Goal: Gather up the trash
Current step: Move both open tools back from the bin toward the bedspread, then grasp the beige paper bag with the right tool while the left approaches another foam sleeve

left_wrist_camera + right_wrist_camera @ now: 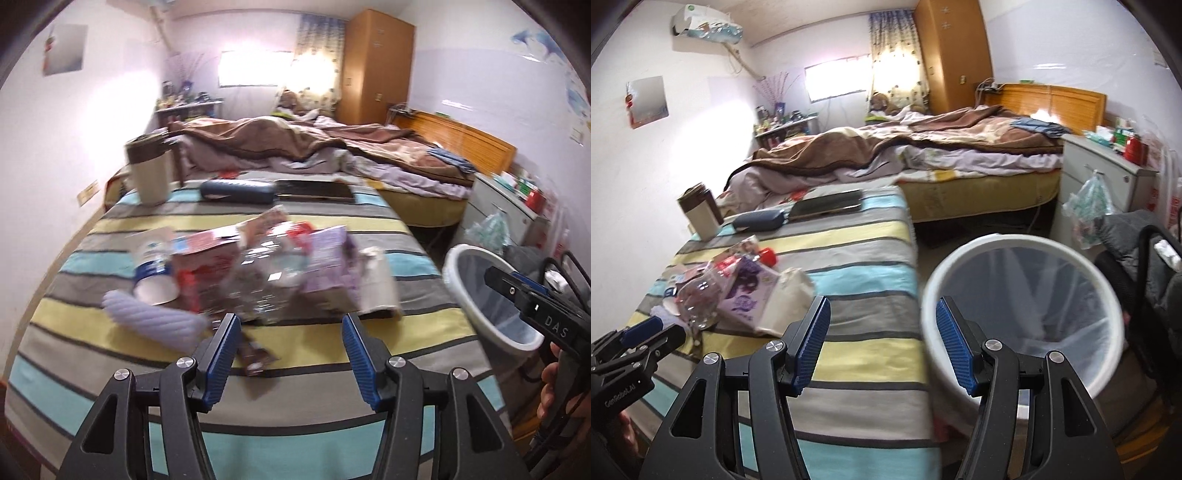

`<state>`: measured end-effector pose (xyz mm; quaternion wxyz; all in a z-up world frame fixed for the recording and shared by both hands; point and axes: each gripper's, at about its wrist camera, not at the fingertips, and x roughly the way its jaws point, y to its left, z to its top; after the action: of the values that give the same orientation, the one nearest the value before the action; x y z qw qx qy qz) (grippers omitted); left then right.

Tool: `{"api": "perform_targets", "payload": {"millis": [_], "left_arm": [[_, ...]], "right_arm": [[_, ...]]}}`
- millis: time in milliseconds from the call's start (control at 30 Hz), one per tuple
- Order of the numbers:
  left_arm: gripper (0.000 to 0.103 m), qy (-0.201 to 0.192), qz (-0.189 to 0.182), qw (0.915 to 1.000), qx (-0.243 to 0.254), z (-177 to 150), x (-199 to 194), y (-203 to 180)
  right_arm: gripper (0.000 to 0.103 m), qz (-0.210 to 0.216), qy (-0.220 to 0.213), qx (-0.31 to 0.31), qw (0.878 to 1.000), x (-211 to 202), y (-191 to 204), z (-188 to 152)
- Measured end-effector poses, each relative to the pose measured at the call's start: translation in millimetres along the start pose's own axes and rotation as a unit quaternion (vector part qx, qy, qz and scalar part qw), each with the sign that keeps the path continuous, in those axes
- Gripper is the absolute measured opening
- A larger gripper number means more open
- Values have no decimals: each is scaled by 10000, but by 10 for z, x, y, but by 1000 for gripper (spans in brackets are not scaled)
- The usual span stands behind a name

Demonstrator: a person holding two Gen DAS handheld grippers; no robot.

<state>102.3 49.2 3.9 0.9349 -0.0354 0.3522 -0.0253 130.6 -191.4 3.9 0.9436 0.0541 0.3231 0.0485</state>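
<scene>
A heap of trash lies on the striped cloth (258, 424): a crushed clear plastic bottle (258, 284), a purple packet (328, 258), a paper cup (155, 284), a red carton (207, 266), a pale ribbed wrapper (155, 317) and a small brown wrapper (255, 354). My left gripper (290, 332) is open and empty just short of the bottle. My right gripper (882, 317) is open and empty at the table's right edge, beside the white bin (1027, 310) with a clear liner. The heap also shows in the right wrist view (738, 291).
At the table's far end stand a beige and brown mug (149, 170), a dark blue case (236, 190) and a dark tablet (314, 190). An unmade bed (923, 147), a white cabinet (1100, 173) and a dark chair (1137, 258) lie beyond.
</scene>
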Motion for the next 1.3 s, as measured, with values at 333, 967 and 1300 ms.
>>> {"api": "perform_targets", "payload": {"millis": [333, 967, 1300], "left_arm": [[57, 124, 431, 9973, -585, -89, 120, 659], [59, 490, 156, 9863, -1569, -12, 541, 1156], [61, 830, 242, 9852, -1482, -117, 567, 1163]], "right_arm": [[61, 230, 411, -189, 9987, 311, 387, -46], [61, 222, 845, -365, 9955, 654, 695, -11], [61, 59, 1032, -400, 9938, 660, 669, -67]]}}
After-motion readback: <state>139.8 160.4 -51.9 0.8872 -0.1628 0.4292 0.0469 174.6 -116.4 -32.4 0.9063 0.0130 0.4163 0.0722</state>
